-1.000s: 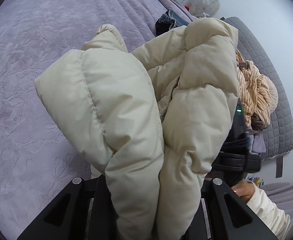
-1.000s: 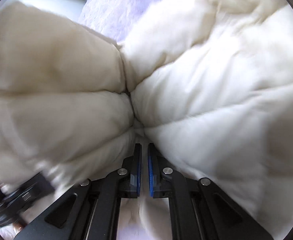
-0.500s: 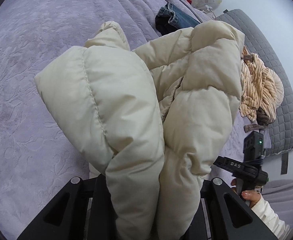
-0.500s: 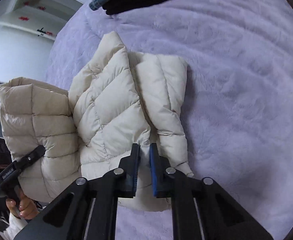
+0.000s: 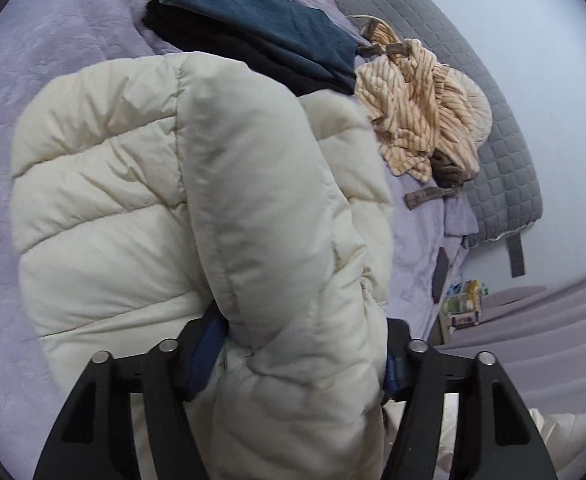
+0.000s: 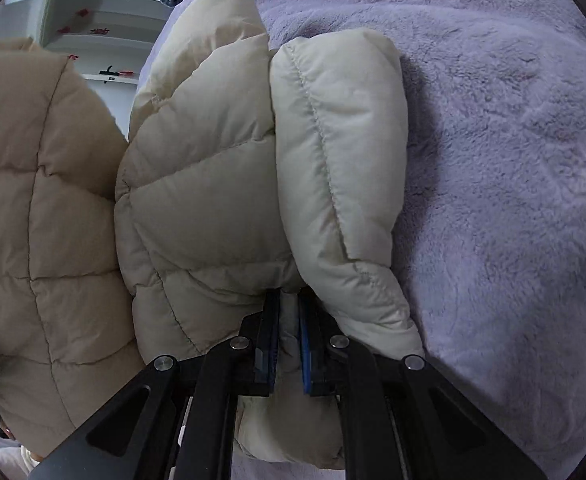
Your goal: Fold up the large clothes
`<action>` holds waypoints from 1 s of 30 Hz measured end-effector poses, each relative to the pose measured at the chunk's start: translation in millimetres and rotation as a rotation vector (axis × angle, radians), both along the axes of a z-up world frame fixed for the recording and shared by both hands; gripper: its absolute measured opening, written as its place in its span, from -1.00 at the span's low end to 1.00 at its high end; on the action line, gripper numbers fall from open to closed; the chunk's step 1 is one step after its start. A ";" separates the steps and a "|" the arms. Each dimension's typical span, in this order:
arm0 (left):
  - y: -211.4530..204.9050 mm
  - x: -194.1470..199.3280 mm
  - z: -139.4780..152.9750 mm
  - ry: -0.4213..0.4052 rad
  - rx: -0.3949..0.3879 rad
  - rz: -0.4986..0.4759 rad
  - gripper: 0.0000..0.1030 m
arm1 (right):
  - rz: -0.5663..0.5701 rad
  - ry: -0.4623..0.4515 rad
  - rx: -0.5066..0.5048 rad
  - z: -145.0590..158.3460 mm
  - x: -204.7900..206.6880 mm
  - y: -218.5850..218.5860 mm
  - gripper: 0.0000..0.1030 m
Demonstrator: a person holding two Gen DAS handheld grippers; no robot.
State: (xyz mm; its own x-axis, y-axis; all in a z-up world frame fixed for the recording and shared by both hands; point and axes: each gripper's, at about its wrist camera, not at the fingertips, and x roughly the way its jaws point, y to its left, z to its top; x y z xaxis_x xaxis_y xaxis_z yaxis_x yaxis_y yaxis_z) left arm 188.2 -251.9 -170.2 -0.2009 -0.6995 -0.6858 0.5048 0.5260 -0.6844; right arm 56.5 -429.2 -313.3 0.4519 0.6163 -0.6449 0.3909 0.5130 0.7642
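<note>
A cream puffer jacket [image 5: 197, 208] lies bunched on a lilac bed cover [image 5: 73, 40]. My left gripper [image 5: 297, 356] holds a thick fold of the jacket between its fingers, which stand wide apart around the padding. In the right wrist view the same jacket [image 6: 221, 184] fills the left and middle. My right gripper [image 6: 289, 332] is nearly closed on a thin edge of the jacket, its blue pads [image 6: 305, 340] close together. The lifted part held by the left gripper shows at the far left [image 6: 33, 208].
Folded dark blue jeans [image 5: 261, 20] on a black garment lie behind the jacket. A striped beige garment [image 5: 421, 112] is heaped by the grey quilted headboard [image 5: 493, 120]. Lilac cover [image 6: 513, 160] stretches to the right. White shelves [image 6: 93, 32] stand beyond the bed.
My right gripper moved forward from open cover and closed on the jacket's edge. My left gripper turned with its fold, so the jeans and striped garment now show closer.
</note>
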 end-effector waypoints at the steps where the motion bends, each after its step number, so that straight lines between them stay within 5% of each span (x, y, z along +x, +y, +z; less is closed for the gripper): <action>1: -4.8 0.5 -3.6 0.000 -0.018 0.003 0.37 | -0.002 -0.003 0.019 -3.0 1.5 -0.3 -0.80; 8: -21.5 -7.0 -18.9 -0.032 0.001 0.025 0.37 | -0.113 0.009 0.100 14.7 -14.5 -37.9 -0.76; 10: -22.0 -7.7 -18.5 -0.038 0.010 0.022 0.37 | -0.157 -0.025 0.085 34.9 -26.0 -57.3 -0.29; 11: -22.6 -9.0 -17.3 -0.045 0.013 0.022 0.37 | -0.181 -0.049 0.077 48.4 -36.6 -68.1 0.36; 12: -24.1 -10.2 -16.4 -0.053 0.017 0.021 0.37 | -0.202 -0.083 0.068 61.7 -38.7 -77.2 0.63; 13: -25.3 -11.4 -15.8 -0.062 0.021 0.020 0.37 | -0.206 -0.124 0.070 75.1 -38.1 -83.6 0.63; 17: -32.9 -17.0 -13.5 -0.099 0.046 0.004 0.37 | -0.164 -0.217 0.116 104.8 -14.4 -88.6 0.47; 19: -36.1 -20.0 -11.1 -0.118 0.054 -0.005 0.37 | -0.118 -0.209 0.112 109.2 -5.1 -91.1 0.04; 21: -35.2 -22.6 -7.9 -0.133 0.050 -0.016 0.37 | -0.068 -0.170 0.085 110.0 9.2 -80.1 -0.79; 25: -40.6 -25.8 -8.3 -0.120 0.008 -0.048 0.37 | -0.011 -0.104 0.021 85.8 24.3 -76.6 -0.83; 30: -58.6 -37.3 -28.6 -0.081 -0.018 -0.129 0.37 | 0.042 -0.057 0.063 27.5 35.0 -76.4 -0.83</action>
